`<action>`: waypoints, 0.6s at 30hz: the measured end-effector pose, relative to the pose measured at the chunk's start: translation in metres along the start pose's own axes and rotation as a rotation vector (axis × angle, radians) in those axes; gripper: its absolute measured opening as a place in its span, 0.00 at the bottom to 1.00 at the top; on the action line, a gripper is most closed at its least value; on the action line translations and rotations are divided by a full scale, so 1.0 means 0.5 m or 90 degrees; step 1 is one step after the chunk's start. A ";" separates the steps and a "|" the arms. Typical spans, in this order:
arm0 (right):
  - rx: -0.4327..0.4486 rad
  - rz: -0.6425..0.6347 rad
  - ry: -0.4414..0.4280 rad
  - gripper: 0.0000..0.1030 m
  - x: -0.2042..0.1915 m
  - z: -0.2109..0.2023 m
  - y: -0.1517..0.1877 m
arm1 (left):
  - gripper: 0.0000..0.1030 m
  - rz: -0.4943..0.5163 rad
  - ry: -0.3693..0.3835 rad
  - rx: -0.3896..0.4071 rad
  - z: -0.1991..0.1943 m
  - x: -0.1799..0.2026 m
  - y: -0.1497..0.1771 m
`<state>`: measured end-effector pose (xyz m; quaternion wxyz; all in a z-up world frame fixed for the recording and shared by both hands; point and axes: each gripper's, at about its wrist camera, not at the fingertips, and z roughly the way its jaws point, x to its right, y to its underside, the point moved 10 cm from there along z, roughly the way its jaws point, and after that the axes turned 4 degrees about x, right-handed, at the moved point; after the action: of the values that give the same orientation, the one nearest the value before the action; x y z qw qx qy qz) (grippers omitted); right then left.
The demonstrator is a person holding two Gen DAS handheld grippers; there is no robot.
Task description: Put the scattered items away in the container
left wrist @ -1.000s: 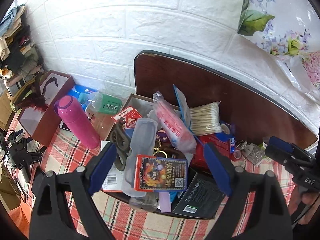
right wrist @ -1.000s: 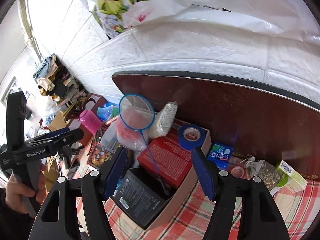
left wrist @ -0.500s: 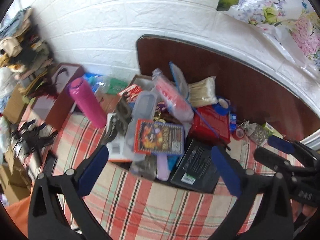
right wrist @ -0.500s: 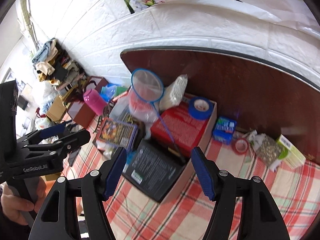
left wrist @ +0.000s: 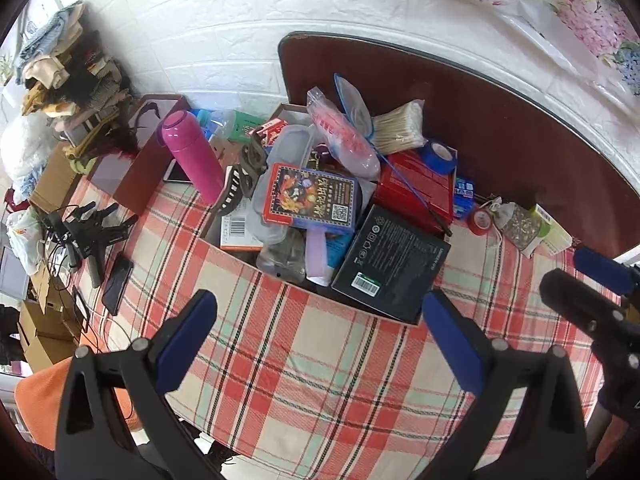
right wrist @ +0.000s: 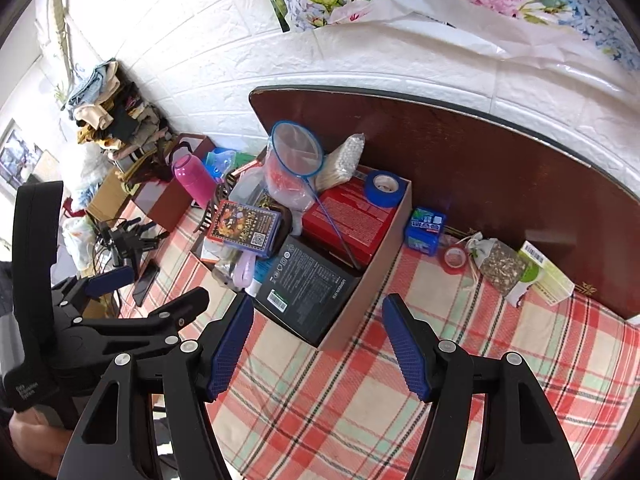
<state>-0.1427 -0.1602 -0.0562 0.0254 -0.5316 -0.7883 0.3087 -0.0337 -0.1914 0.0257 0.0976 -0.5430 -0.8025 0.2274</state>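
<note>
A cardboard box (right wrist: 372, 264) on the plaid table is piled full: a black carton (left wrist: 392, 260), a red box (left wrist: 416, 192), a card pack (left wrist: 312, 200), blue tape (right wrist: 383, 188), cotton swabs (left wrist: 400, 128) and a blue net (right wrist: 297, 150). Loose to its right lie a small blue pack (right wrist: 425, 226), a red tape roll (right wrist: 455, 258), a herb sachet (right wrist: 500, 266) and a green-white box (right wrist: 546, 276). My left gripper (left wrist: 320, 344) is open and empty, in front of the box. My right gripper (right wrist: 320, 344) is open and empty, above the cloth at the box's front corner.
A pink bottle (left wrist: 192, 156) stands left of the box, beside a brown box (left wrist: 136, 176) and a phone (left wrist: 117, 288). A dark wooden board (right wrist: 480, 160) leans on the white wall behind. The table edge falls off at the left, with clutter beyond.
Both grippers have drawn back from the box and risen, so more of the plaid cloth shows in front. Both stay open and empty. Nothing on the table has moved.
</note>
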 end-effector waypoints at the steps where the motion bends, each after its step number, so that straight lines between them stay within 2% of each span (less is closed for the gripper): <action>1: 0.001 -0.002 0.004 0.66 0.001 -0.002 -0.001 | 1.00 -0.002 -0.003 0.002 -0.001 -0.001 -0.001; 18: 0.007 -0.018 0.007 0.66 -0.030 -0.014 -0.020 | 1.00 -0.036 -0.010 0.016 -0.027 -0.037 -0.023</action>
<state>-0.1415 -0.1722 -0.0409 0.0369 -0.5221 -0.7939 0.3096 -0.0302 -0.2083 0.0445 0.1044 -0.5171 -0.8153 0.2386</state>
